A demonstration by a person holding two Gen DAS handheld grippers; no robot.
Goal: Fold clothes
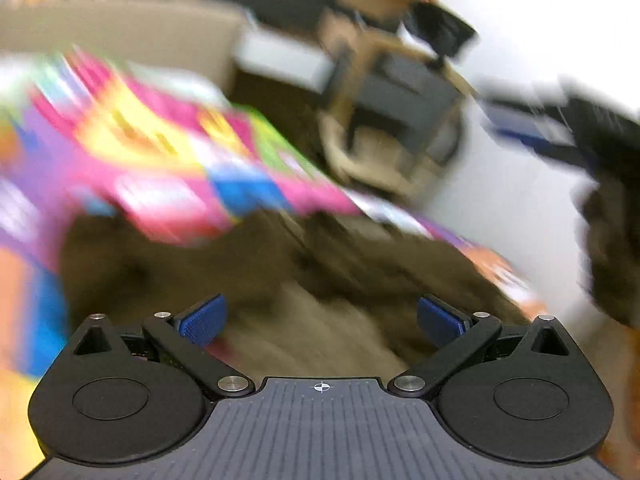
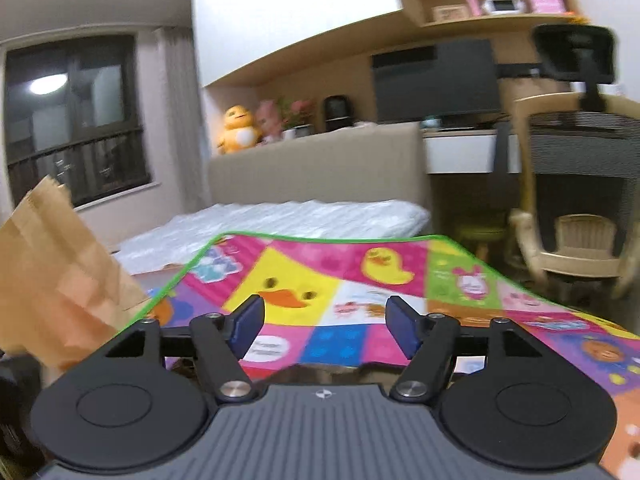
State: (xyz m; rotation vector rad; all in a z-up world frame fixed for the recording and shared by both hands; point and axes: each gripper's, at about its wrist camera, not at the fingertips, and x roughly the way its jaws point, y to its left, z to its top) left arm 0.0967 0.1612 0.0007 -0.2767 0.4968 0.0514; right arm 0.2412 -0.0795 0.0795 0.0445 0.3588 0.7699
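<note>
1. Container: one brown paper bag (image 2: 60, 264), standing at the left edge of the play mat (image 2: 360, 280) in the right wrist view. Its inside isn't visible, so I can't tell the contents.
2. Garment: brown/tan cloth (image 1: 320, 280) lies crumpled on the mat, directly below the left gripper (image 1: 322, 320). That view is heavily motion-blurred and the garment type is unreadable. A sliver of the same brown cloth (image 2: 320, 374) shows just above the right gripper's body.
3. Left gripper: jaws spread wide, nothing between the blue pads, angled down over the cloth, view rolled.
4. Right gripper (image 2: 324, 328): jaws apart and empty, pointing roughly level across the mat toward the bed (image 2: 280, 216) and headboard (image 2: 320, 168).
5. Background: office chair (image 2: 580, 168) at right, yellow plush duck (image 2: 239, 128) on the ledge behind the headboard.
</note>
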